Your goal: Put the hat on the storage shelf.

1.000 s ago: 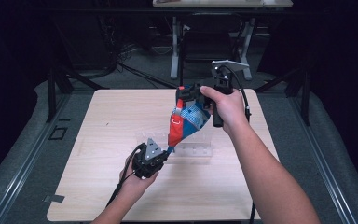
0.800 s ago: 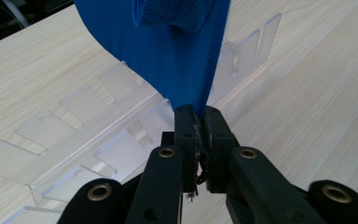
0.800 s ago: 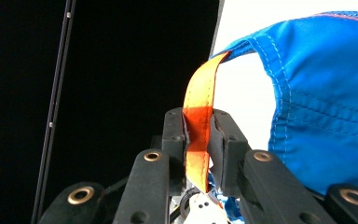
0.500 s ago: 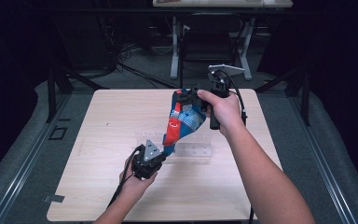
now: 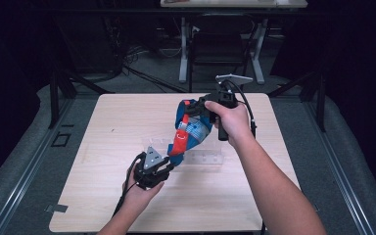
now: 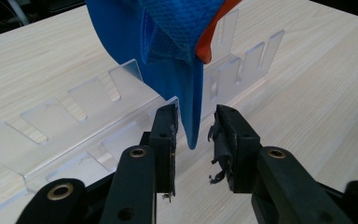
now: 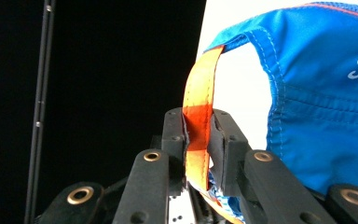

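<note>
holding one blue cap (image 5: 190,131): right gripper (image 7: 198,140) clamps its orange strap (image 7: 198,102); left gripper (image 6: 195,135) just released.

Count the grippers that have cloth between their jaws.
2. The right gripper is clamped on the cap's orange strap; the left gripper, jaws just opened, has the blue cap's brim hanging between them, unpinched.

Your left gripper (image 6: 193,135) had its jaws just opened, blue cap (image 5: 188,129) tip hanging in the gap. Clear acrylic rack (image 5: 203,157) blocked the path right beyond it. Table (image 5: 103,127) on your left lay open. Right gripper (image 7: 198,135) clamped the orange strap (image 7: 198,112).
</note>
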Motion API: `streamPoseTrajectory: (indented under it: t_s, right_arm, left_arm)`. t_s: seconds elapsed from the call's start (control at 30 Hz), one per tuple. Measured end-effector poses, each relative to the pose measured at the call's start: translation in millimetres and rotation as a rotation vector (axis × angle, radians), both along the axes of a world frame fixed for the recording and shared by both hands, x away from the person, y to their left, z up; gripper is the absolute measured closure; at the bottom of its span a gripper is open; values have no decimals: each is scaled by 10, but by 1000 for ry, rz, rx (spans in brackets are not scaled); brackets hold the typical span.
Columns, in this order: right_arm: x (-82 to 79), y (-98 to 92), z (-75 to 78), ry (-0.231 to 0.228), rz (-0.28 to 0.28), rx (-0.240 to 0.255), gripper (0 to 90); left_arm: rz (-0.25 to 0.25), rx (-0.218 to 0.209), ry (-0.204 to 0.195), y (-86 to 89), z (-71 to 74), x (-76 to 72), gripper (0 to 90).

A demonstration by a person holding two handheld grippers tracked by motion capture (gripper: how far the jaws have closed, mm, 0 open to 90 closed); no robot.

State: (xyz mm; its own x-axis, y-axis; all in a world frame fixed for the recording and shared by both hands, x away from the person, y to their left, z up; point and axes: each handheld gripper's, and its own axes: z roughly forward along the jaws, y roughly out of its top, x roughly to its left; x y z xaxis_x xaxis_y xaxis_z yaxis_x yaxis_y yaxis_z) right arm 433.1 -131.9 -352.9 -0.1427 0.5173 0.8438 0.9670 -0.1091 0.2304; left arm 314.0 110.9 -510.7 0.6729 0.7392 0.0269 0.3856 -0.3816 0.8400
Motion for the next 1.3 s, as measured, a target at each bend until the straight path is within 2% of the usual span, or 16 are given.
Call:
streamPoseTrajectory:
  t_s: [0.2,0.33,0.4,0.77,1.03,1.13,1.3]
  right_arm:
    - [-8,-14,-41,8,-4,-8,767]
    - [-9,-26,-80,11,-7,-40,752]
    - [-6,-41,-92,9,-11,-36,742]
    - [-20,-146,-88,-3,-11,-56,718]
    - [-55,-222,-74,-14,-36,-74,692]
    - [-74,-253,-62,-31,-36,-109,672]
    - [-111,-318,-80,-29,-39,-128,660]
  left_arm:
    - [7,-6,16,47,7,-8,655]
    - [16,-6,19,97,7,-10,640]
    - [21,-8,24,110,6,-8,632]
    - [31,-9,23,164,-17,-22,602]
    - [46,-11,24,265,-34,-48,581]
    - [52,-12,26,311,-41,-45,560]
    - [67,-2,35,400,-73,-49,531]
